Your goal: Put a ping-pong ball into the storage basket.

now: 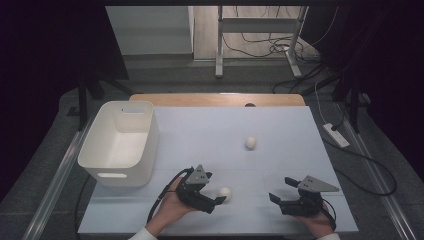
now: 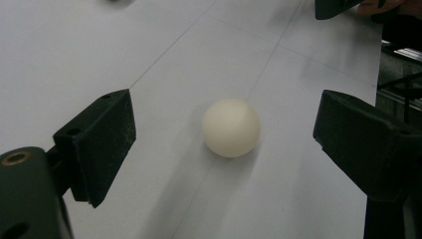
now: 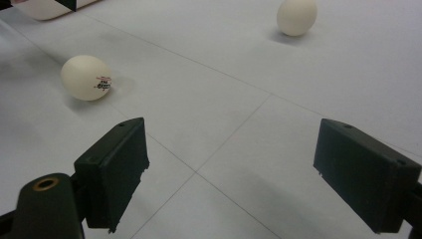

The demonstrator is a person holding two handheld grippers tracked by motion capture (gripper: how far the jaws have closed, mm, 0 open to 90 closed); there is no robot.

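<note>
On the white table (image 1: pixel 210 130), a near egg (image 1: pixel 225 193) lies just ahead of the left hand-held gripper (image 1: pixel 216 194), which is turned toward the person's right. In the left gripper view this egg (image 2: pixel 231 127) sits on the table between the two black jaws, which are spread wide on either side of it and touch it nowhere. A second egg (image 1: pixel 251 142) rests farther back, near the table's middle, well apart from both tools. The right hand-held gripper (image 1: pixel 280 190) is held low at the near right part of the table, its jaws also spread with bare table between them. In its own view the near egg (image 3: pixel 86 77), carrying a small printed stamp, lies ahead to the left, and the far egg (image 3: pixel 296 17) ahead at the top. A white plastic bin (image 1: pixel 120 142) stands at the table's left side.
</note>
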